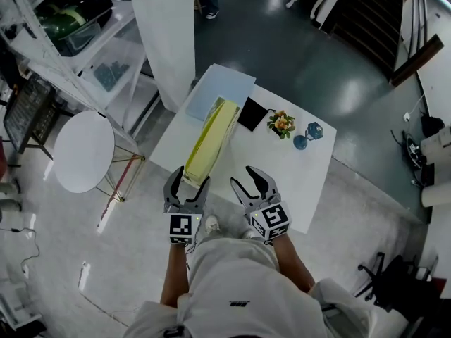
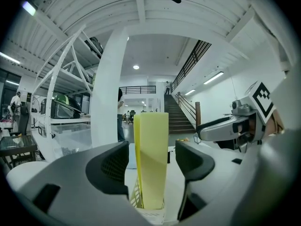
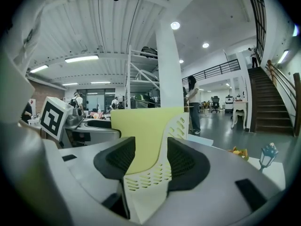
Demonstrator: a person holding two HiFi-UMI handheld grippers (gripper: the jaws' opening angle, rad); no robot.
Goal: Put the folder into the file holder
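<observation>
- My left tongs stand well apart at the near end of the file holder. The folder rises between the jaws with a gap showing on each side, so nothing is held.
- My right tongs are only narrowly apart and hold nothing. They hang over bare worktop, just right of the holder.
- The folder already sits upright in the holder, which runs from the near left edge of the worktop towards the far side.
- I judge the main risk is pulling my left tongs back at a slant. A jaw could catch the folder's near edge and drag it up or out.
- The holder looks like thin, light plastic. A knock could slide it, and its near end sits close to the worktop's near edge, so it could tip off.
- A sideways swing of my right tongs could nudge the holder's right wall.
- The folder is pale yellow, flat, stiff-looking and matt, with a straight top edge.
- The holder is white, and its curved side wall is pierced with rows of slots.
- The worktop is smooth and white. At its far side lie a pale blue sheet, a black square and a small flower cluster.
</observation>
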